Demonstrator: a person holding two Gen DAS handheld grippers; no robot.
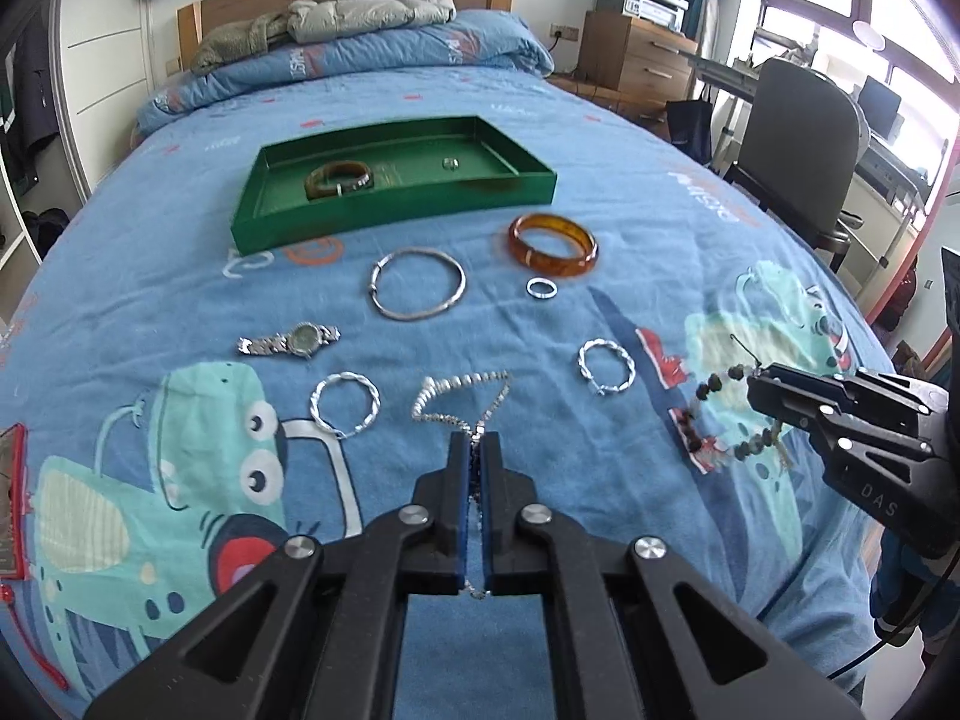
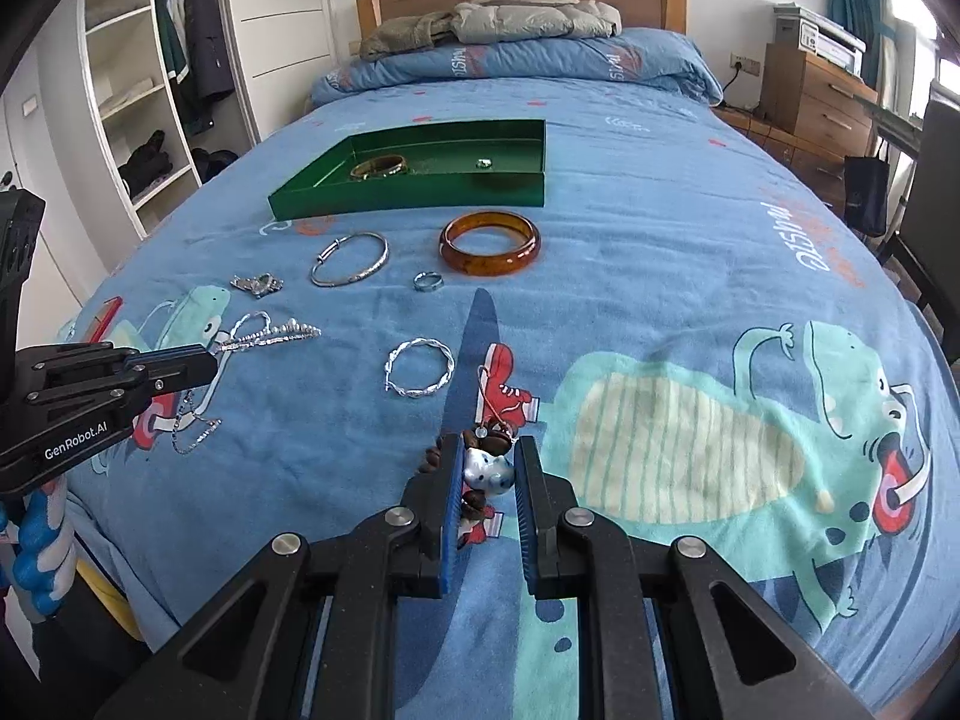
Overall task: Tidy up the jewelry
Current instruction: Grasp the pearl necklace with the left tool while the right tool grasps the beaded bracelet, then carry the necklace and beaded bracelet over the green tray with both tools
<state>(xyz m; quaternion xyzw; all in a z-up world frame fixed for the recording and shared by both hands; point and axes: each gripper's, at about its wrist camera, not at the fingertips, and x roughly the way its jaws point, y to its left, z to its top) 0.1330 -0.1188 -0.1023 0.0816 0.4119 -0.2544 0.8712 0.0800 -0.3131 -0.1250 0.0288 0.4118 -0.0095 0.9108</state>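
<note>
My left gripper [image 1: 477,441] is shut on a silver chain necklace [image 1: 459,399] and holds it just above the bed; it also shows in the right wrist view [image 2: 207,360]. My right gripper [image 2: 489,456] is closed on a brown bead bracelet with a blue-white charm [image 2: 487,469]; the bracelet also shows in the left wrist view [image 1: 729,414]. A green tray [image 1: 384,204] at the back holds a brown bangle [image 1: 339,179] and a small ring [image 1: 450,163]. On the bed lie an amber bangle [image 1: 553,245], a silver bangle [image 1: 417,283], a ring [image 1: 541,288], a watch [image 1: 288,340] and two twisted silver hoops [image 1: 345,404] [image 1: 606,365].
The bed has a blue cartoon quilt [image 1: 660,192], with folded bedding and a jacket [image 1: 372,6] at the headboard. A chair [image 1: 804,138] and drawers [image 1: 636,54] stand to the right. A wardrobe [image 2: 150,84] stands to the left.
</note>
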